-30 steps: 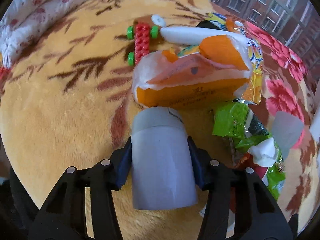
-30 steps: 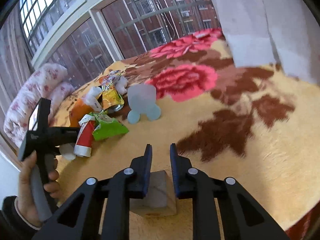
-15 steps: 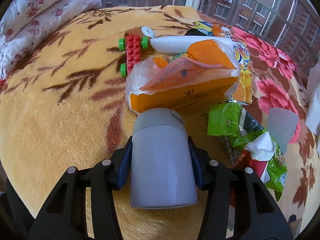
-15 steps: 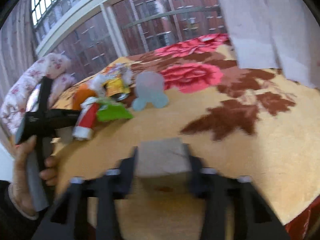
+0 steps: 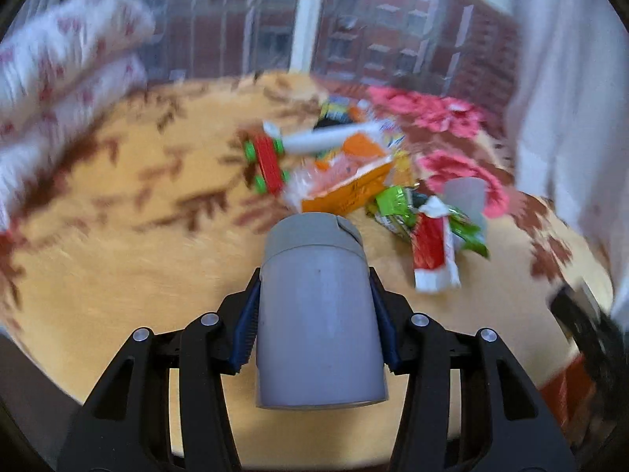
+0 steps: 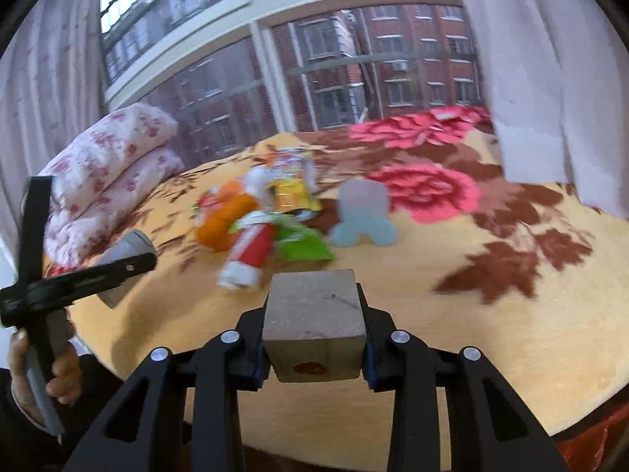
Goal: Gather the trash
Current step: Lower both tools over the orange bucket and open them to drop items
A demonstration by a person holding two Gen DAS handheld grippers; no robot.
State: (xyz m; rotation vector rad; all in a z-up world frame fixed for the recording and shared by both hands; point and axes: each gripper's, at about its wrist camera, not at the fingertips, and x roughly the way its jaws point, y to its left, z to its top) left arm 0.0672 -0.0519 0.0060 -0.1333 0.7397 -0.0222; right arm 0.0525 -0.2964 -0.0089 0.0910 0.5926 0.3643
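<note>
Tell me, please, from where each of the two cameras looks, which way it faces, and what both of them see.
Left wrist: sits on the left claw, facing along it over the blanket toward the window; the claw's own fingers clamp a grey cylinder.
Right wrist: sits on the right claw, facing the window; its fingers clamp a wooden block; the person's left hand shows at left.
Shared: the trash pile, the floral pillows, the grey cylinder.
</note>
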